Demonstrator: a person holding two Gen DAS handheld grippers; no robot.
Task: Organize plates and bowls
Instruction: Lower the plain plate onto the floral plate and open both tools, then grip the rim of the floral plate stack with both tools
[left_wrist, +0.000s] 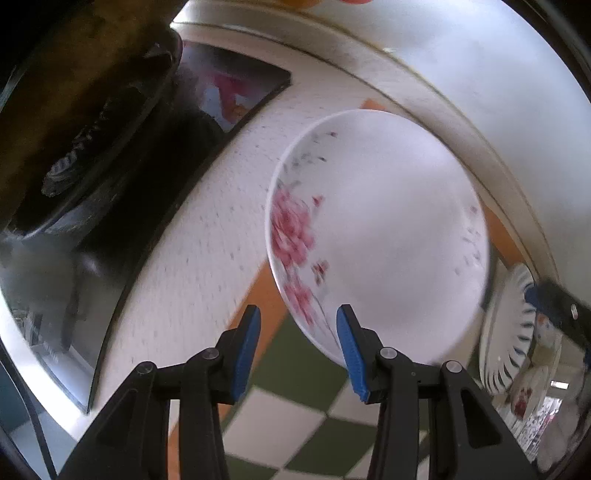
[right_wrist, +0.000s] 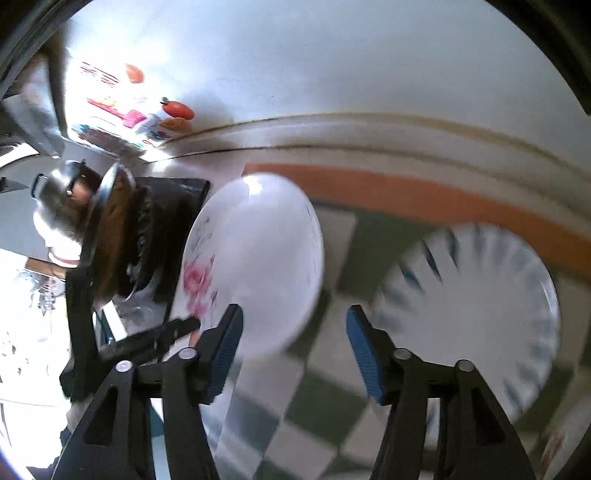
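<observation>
Both tools agape: left (left_wrist: 297, 328) near floral plate (left_wrist: 388, 229) rim.

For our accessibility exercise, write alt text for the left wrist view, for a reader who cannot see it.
An open left gripper with blue pads reaches toward the near rim of a white plate with pink flowers lying on a checkered tablecloth. A black stove sits to the left; a blue-striped plate shows at the right edge.
</observation>
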